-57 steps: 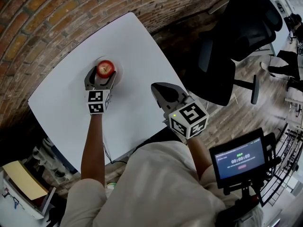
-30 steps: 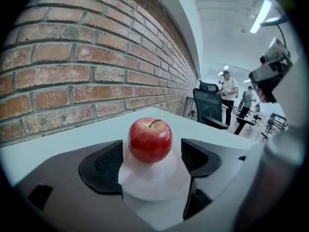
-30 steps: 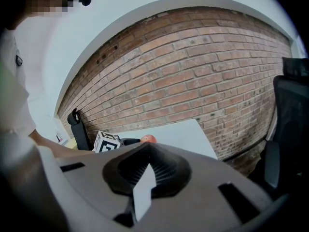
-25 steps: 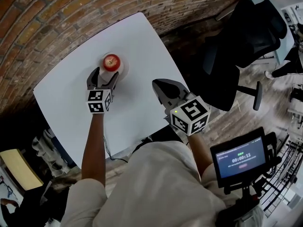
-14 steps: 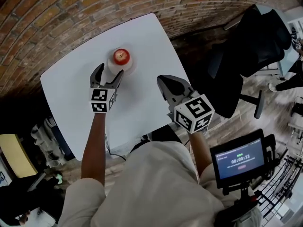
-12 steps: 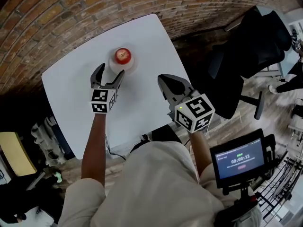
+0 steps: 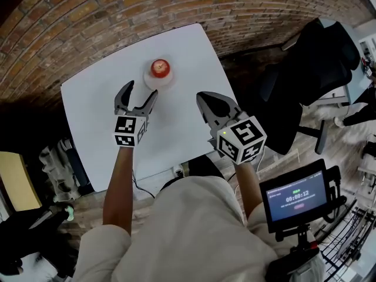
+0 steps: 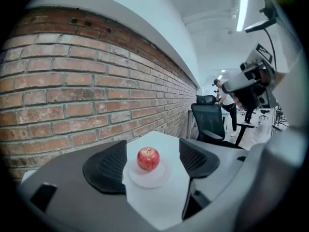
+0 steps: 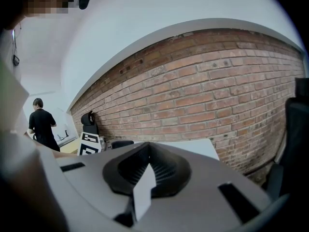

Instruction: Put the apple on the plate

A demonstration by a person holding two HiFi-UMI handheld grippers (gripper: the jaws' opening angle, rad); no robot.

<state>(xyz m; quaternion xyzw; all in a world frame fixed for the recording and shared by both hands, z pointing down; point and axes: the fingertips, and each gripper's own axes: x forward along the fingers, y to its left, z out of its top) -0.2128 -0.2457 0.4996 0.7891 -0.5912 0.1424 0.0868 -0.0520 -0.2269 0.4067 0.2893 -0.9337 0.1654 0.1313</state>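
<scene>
The left gripper (image 7: 142, 90) hung over the desk (image 7: 94, 107) with its fingers spread wide and nothing between them. The apple (image 7: 160, 68) sat stem-up on the plate (image 7: 160, 85), at about one o'clock from those fingertips, near but clear of them. The right gripper (image 7: 205, 100), fingers pressed together and empty, lay farther off, with the apple at its eleven o'clock. By that, the placing looked done.

surface: white table (image 7: 176, 125) | on it: small plate (image 7: 158, 83), seemingly white, toward far edge
</scene>
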